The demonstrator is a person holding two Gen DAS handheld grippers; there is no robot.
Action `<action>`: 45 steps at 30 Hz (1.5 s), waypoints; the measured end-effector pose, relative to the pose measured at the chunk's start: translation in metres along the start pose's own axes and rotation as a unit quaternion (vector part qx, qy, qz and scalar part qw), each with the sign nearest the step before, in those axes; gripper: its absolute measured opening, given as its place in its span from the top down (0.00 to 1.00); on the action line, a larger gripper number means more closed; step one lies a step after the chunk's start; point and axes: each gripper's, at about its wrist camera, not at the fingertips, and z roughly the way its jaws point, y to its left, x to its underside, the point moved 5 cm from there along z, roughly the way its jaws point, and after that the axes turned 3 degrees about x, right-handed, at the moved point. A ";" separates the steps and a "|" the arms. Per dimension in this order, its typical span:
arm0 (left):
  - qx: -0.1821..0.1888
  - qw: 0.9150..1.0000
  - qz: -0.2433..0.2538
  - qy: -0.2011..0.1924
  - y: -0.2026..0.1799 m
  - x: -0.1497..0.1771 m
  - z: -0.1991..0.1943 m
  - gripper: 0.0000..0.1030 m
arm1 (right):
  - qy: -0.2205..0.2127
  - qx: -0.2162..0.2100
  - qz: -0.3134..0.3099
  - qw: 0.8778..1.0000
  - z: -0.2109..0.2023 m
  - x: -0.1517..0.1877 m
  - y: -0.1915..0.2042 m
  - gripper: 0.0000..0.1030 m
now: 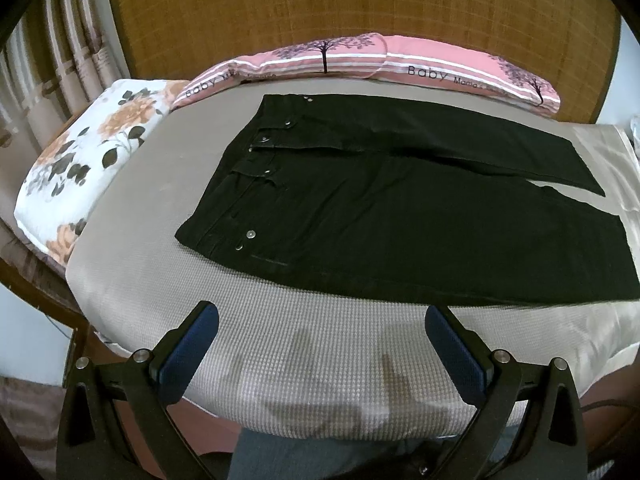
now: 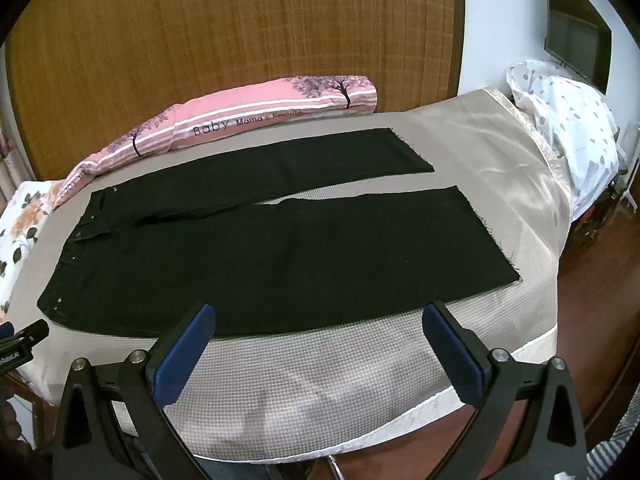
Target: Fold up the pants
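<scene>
Black pants (image 1: 400, 216) lie flat and spread out on the bed, waistband to the left, both legs running right with a gap between them. They also show in the right wrist view (image 2: 280, 256). My left gripper (image 1: 320, 320) is open and empty, held above the blanket just in front of the pants' near edge, toward the waist end. My right gripper (image 2: 318, 320) is open and empty, at the near edge of the near leg. A tip of the left gripper (image 2: 24, 340) shows at the left edge of the right wrist view.
A grey checked blanket (image 1: 300, 360) covers the bed. A pink striped pillow (image 1: 360, 56) lies along the wooden headboard (image 1: 360, 4). A floral pillow (image 1: 88, 160) is at the left. A white spotted bundle (image 2: 572, 128) sits past the right end. Wooden floor (image 2: 592, 320) lies right.
</scene>
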 end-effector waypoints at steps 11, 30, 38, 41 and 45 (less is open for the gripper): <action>0.009 1.000 -0.012 -0.006 0.005 -0.014 0.008 0.01 | 0.010 -0.007 -0.005 1.000 0.015 -0.011 0.000 0.00; 0.034 0.994 -0.105 -0.021 0.141 -0.163 0.095 0.21 | 0.001 -0.119 0.011 0.993 0.086 -0.122 0.059 0.00; 0.152 0.972 -0.176 0.030 0.174 -0.224 0.167 0.38 | 0.049 -0.145 -0.020 0.988 0.142 -0.148 0.123 0.00; 0.202 0.958 -0.198 0.046 0.175 -0.241 0.193 0.41 | 0.070 -0.152 -0.015 0.986 0.162 -0.145 0.139 0.00; 0.258 0.938 -0.223 0.067 0.175 -0.257 0.229 0.41 | 0.095 -0.149 -0.024 0.984 0.187 -0.140 0.159 0.00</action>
